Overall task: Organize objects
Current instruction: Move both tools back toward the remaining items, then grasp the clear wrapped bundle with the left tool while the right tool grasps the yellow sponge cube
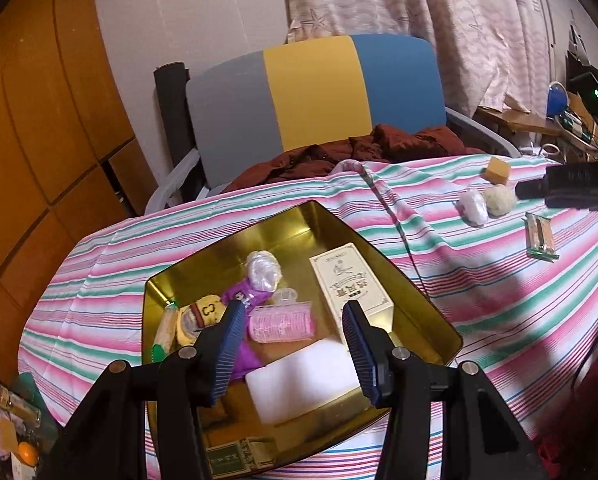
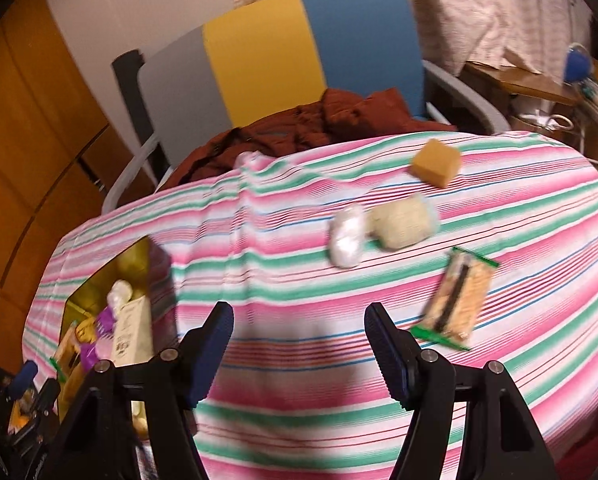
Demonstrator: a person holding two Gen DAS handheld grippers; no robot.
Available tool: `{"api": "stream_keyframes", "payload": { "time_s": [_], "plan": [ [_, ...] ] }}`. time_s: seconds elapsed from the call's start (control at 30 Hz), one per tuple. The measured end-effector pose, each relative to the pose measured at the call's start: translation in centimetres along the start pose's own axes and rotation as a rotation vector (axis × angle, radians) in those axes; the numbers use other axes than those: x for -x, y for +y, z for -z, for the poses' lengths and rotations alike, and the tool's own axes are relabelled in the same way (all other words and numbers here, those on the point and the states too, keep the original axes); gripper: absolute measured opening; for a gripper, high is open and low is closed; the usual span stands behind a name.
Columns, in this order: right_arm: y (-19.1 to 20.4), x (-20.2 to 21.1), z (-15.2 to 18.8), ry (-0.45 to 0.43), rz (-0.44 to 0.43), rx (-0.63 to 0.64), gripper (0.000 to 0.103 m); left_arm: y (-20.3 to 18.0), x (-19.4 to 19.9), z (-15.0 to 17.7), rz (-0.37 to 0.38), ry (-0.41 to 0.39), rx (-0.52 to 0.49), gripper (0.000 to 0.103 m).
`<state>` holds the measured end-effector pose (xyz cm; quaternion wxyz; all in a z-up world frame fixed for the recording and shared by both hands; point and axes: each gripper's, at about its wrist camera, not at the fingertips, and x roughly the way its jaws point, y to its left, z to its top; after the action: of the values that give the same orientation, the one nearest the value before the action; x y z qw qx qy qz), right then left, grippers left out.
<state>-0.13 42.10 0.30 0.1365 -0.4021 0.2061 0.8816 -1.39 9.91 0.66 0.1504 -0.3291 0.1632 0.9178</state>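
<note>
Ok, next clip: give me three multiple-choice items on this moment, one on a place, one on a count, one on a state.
1. Where does the cream carton lie?
A. inside the gold tin
B. on the striped cloth
C. on the chair

2. How many loose items lie on the striped cloth outside the tin?
A. two
B. four
C. six

3. How is the right claw?
A. shut on the snack packet
B. open, holding nothing
C. shut on the tan block

Key: 1 A, the carton rests against the tin's right wall. 2 B, tan block, white wrapped piece, pale fuzzy lump, snack packet. 3 B, its fingers stand apart over bare cloth.
</note>
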Motion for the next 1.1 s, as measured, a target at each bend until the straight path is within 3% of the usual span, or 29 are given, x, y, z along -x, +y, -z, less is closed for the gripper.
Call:
{"api": "stream_keyframes", "payload": {
  "time_s": [0.23, 0.63, 0.87, 1.1],
  "plan": [
    [-4.9, 0.4, -2.2, -0.025, 0.067, -0.077, 0.069, -1.8, -0.8, -1.0, 0.049, -0.004, -0.035, 0.051],
    [-13.4, -0.4, -5.6, -0.084, 0.180, -0.207, 0.069, -7.6, -2.9, -4.8, 0.232, 0.008, -0.097, 0.051],
    [-17.1, -2.0, -4.5, -0.077, 0.142, -0.324, 0.069, -11.7, -7.3, -7.9, 0.339, 0.113, -0.064, 0.051],
    [-17.3, -1.9, -4.3, -0.083, 0.110, -0.334, 0.073, -15.7, -12.7, -9.9, 0.425, 0.205, -0.017, 0.051]
  ]
}}
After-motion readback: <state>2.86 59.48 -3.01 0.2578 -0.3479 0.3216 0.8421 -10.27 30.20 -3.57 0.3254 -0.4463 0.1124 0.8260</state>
